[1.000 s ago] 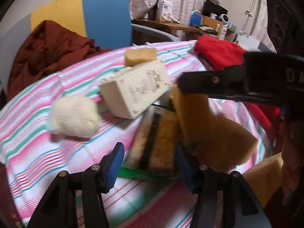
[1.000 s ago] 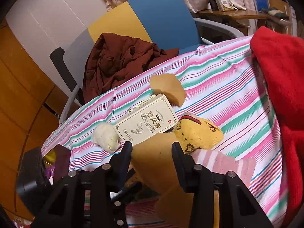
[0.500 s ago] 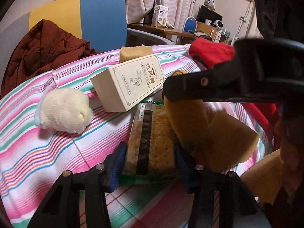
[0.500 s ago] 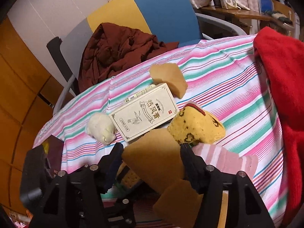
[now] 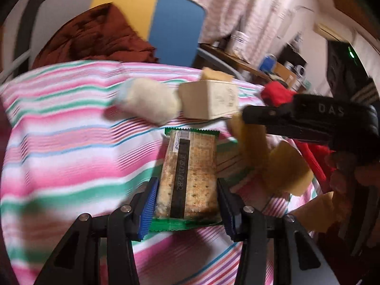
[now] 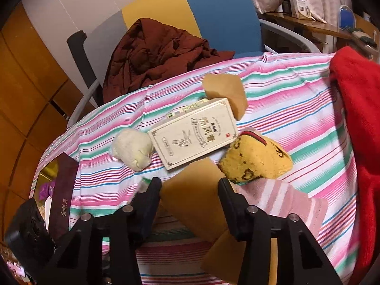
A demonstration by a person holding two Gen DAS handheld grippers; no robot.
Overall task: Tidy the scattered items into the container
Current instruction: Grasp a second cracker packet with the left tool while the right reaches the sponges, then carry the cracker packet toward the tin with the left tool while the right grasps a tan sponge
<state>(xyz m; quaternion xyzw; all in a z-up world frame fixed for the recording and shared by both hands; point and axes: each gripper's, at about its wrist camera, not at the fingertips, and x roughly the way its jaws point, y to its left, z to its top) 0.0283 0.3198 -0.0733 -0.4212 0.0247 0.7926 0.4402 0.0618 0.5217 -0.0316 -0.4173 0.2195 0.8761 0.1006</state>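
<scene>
Black arm (image 5: 330,111) at right, left-wrist view: white letters "DAS".
Cream box (image 6: 193,133), mid worktop: Chinese title in dark characters, small print too fine to read.
Maroon box (image 6: 62,204), near left: gold characters.
Cracker pack (image 5: 188,173): printed code, blurred.

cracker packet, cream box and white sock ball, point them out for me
cracker packet (image 5: 188,178), left wrist view, middle of its clear face
cream box (image 6: 193,133), right wrist view, printed top face
white sock ball (image 6: 131,149), right wrist view, its middle

Bare striped cloth (image 5: 59,147) leftward – cream box (image 5: 209,99) blocks ahead
</scene>
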